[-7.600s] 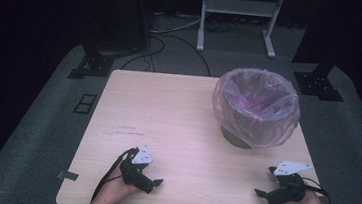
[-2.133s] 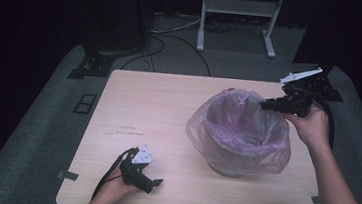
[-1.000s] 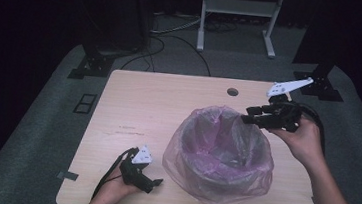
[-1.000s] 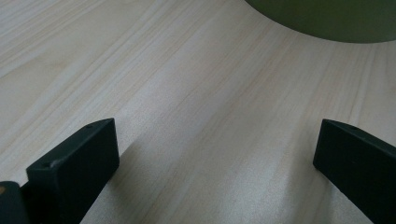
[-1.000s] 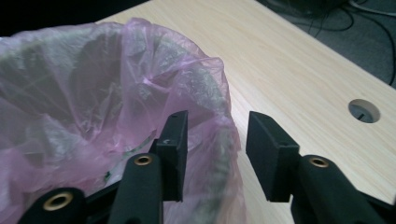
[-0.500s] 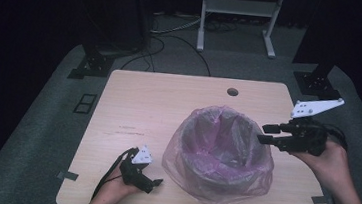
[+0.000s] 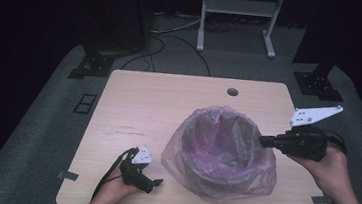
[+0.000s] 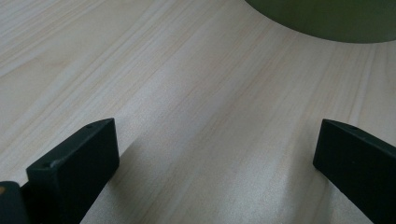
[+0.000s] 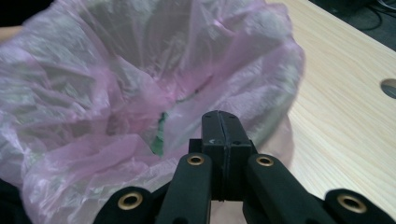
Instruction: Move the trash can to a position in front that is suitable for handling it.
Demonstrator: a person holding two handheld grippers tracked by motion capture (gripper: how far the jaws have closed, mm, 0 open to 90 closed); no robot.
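A round bin lined with a pink plastic bag point(image 7: 221, 153) stands on the wooden table point(image 7: 169, 101), toward the front middle. My right gripper point(image 7: 262, 139) hovers at the bag's right rim, pointing left at it. Its jaws are shut flat against each other. In the right gripper view, my right gripper point(image 9: 219, 122) has the crumpled bag point(image 9: 140, 93) just beyond its tips, and I see no plastic pinched between them. My left gripper point(image 7: 157, 182) rests on the table left of the bin. It point(image 8: 215, 158) is open wide over bare wood, with the bin's dark base point(image 8: 327, 18) ahead.
A cable hole point(image 7: 232, 92) sits near the table's far edge, also seen as the hole point(image 9: 390, 87) in the right gripper view. Stand feet point(image 7: 94, 66) and cables lie on the grey floor behind the table. A white frame point(image 7: 238, 7) stands farther back.
The bin has come from the back right to the front middle along with my right gripper. Over the last second that gripper drew back right, off the rim. The left gripper stayed put.
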